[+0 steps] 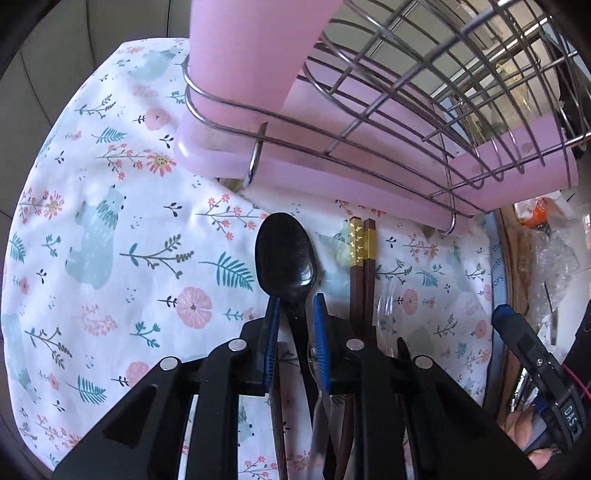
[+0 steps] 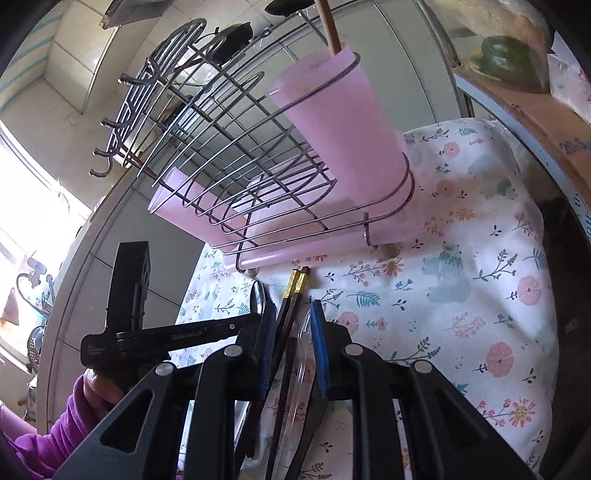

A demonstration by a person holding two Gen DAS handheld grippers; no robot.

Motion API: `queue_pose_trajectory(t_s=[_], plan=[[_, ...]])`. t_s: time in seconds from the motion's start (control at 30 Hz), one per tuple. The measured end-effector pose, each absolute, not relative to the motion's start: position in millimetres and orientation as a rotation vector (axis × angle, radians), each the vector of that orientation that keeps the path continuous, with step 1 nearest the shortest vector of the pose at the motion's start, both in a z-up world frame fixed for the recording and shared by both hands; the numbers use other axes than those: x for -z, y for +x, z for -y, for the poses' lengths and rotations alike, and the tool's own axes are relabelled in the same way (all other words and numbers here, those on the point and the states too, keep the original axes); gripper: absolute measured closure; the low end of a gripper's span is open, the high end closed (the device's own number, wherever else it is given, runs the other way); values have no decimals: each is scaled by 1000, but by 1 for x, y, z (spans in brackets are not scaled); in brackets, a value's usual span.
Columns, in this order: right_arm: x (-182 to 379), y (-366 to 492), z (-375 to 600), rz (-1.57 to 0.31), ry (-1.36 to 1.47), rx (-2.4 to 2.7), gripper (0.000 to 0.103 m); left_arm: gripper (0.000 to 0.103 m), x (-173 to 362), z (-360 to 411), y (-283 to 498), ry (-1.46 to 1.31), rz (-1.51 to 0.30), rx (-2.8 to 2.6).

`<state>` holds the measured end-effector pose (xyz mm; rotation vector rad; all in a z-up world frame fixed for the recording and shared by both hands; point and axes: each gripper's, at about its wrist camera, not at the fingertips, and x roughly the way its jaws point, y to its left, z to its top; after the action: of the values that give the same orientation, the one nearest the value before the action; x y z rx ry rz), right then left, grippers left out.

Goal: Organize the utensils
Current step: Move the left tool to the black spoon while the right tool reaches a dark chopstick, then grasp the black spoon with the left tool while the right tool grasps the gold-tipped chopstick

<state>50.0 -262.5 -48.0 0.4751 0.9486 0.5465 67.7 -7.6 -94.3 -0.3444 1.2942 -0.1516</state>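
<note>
Blue pads line the fingers of the left gripper [image 1: 297,299] in the left wrist view. The fingers stand narrow, one on each side of the neck of a black spoon [image 1: 287,254], and they seem to pinch it, though I cannot see the contact clearly. The spoon lies bowl-forward on a white cloth with flowers and bears [image 1: 92,221]. Just beside it, on the right, lies a pair of dark brown chopsticks [image 1: 362,258] with gold bands near the ends. Behind them stands a wire dish rack [image 1: 424,110] over a pink tray, with a pink cup [image 1: 251,66] in its ring. At the right edge the other gripper shows, with the letters "DAS" on its body.

Seen from the right wrist, the right gripper [image 2: 293,317] holds its blue-padded fingers narrow around the chopsticks [image 2: 291,306] and a clear plastic utensil [image 2: 303,354] beside them. Whether the pads press on them I cannot tell. The left gripper [image 2: 258,314] is at the left, held by a hand [image 2: 99,391] in a purple sleeve. A brown stick [image 2: 328,26] stands in the pink cup [image 2: 340,136]. Partial print, "20" and some letters, shows on a box [image 2: 554,140] at the right.
</note>
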Motion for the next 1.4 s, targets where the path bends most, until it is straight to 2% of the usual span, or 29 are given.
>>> queue_pose_trajectory(t_s=[0.47,0.5,0.63,1.0,1.2,1.4], plan=[[53,51,246,-983,454,-570,84,85,94,31,79,-279,-1322,120],[54,51,245,-985,453,-572,84,91,94,33,79,-267,-1321,118],[58,52,240,-1001,466,-581,84,92,89,34,79,-272,-1303,127],[80,85,216,-1135,617,-684,82,93,52,-2,60,-312,-1193,162],[110,110,201,-1268,616,-620,81,93,52,-28,50,-354,-1181,160],[110,116,202,-1280,556,-568,84,93,59,-38,49,-366,-1190,161]])
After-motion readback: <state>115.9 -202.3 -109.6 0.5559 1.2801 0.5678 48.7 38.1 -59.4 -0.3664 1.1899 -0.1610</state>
